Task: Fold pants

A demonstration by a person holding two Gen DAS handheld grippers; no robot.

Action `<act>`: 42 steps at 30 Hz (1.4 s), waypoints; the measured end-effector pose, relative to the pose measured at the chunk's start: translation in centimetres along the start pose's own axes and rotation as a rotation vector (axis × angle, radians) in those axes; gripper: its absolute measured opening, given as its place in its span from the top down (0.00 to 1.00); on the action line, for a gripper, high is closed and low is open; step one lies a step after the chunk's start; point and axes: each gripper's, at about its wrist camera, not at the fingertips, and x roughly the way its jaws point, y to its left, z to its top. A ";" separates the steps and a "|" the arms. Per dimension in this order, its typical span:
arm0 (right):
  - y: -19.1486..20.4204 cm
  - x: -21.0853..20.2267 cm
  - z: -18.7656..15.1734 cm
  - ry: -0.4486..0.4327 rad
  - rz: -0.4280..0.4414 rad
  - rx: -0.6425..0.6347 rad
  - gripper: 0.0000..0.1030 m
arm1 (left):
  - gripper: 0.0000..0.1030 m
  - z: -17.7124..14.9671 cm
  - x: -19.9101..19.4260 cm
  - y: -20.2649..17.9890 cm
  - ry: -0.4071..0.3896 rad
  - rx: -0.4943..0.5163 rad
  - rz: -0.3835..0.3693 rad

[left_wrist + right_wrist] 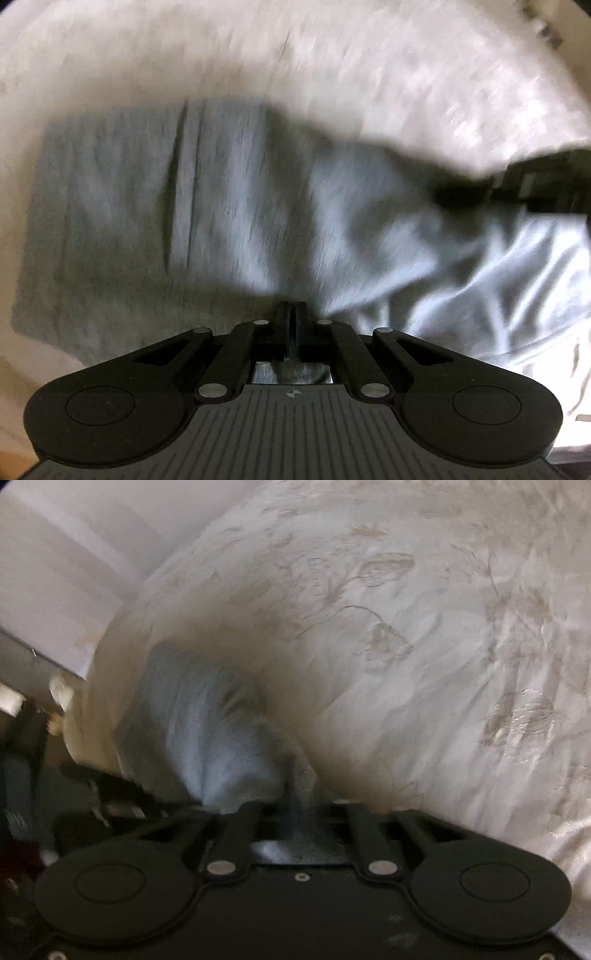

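A cream bedspread (424, 635) with stitched flowers covers the bed; a white wall (66, 554) stands beyond it.

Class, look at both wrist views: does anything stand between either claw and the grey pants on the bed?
Nothing visible does. The left claw is shut on the soft grey fabric pants, and the right claw is closed with the same grey cloth bunched between its fingers. Only the cream embroidered bedspread lies around them.

No readable text, label, brand, number or sign shows in either wrist view; both are blurred.
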 end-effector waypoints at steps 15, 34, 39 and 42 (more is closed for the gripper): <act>11.7 -1.1 -10.2 -0.155 -0.362 -0.318 0.90 | 0.97 10.0 1.3 -4.8 -0.046 0.206 0.003; 1.9 -4.9 -0.5 -0.128 -0.080 0.009 0.56 | 0.97 0.6 -0.3 -2.4 -0.053 0.161 0.039; -1.9 0.8 1.9 0.081 0.108 0.102 0.55 | 0.97 -0.3 -0.6 -2.5 -0.080 0.194 0.043; -3.0 3.2 2.5 0.174 0.153 0.103 0.49 | 0.97 -0.9 -0.5 -3.0 -0.095 0.228 0.061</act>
